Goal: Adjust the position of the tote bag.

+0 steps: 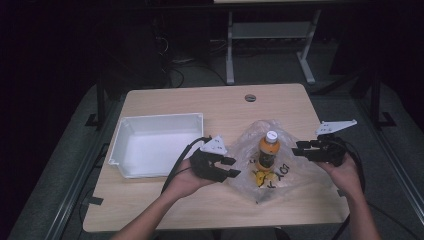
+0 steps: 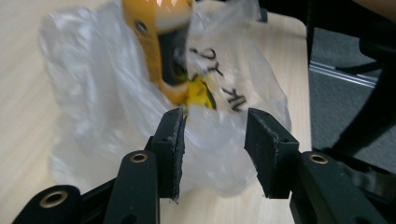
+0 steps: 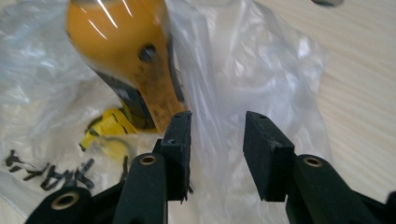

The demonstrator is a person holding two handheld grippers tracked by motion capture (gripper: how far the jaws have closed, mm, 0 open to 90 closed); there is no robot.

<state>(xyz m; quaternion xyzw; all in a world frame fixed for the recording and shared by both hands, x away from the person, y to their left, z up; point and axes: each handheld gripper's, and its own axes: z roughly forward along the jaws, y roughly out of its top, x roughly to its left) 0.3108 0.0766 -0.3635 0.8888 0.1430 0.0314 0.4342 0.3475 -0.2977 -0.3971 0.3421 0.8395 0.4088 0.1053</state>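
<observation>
An orange bottle (image 1: 268, 151) with a white cap stands upright on the wooden counter (image 1: 165, 205), inside a crumpled clear plastic bag (image 1: 295, 172) that spreads around its base. The bag carries black lettering and a yellow printed patch near the foot of the bottle. The left tongs (image 1: 229, 167) hover just left of the bag, held in the person's left hand (image 1: 187, 180), with the jaws standing apart and nothing pressed between them. In the left gripper view the two black pads (image 2: 173, 140) frame a loose fold of the clear bag (image 2: 116, 102), with the orange bottle (image 2: 154, 42) blurred just beyond them; whether the pads brush the film cannot be told. The right tongs (image 1: 300, 148) hang at the right edge of the bag, in the person's right hand (image 1: 345, 175), likewise parted and gripping nothing. The right gripper view looks past its pads (image 3: 180, 140) at the bag's film (image 3: 261, 65) and the bottle's (image 3: 121, 51) dark label. A white rectangular bin (image 1: 127, 150) sits at the left of the counter, well apart from the bag, just beyond the left hand. Cables trail from both tongs toward the near edge of the counter.
</observation>
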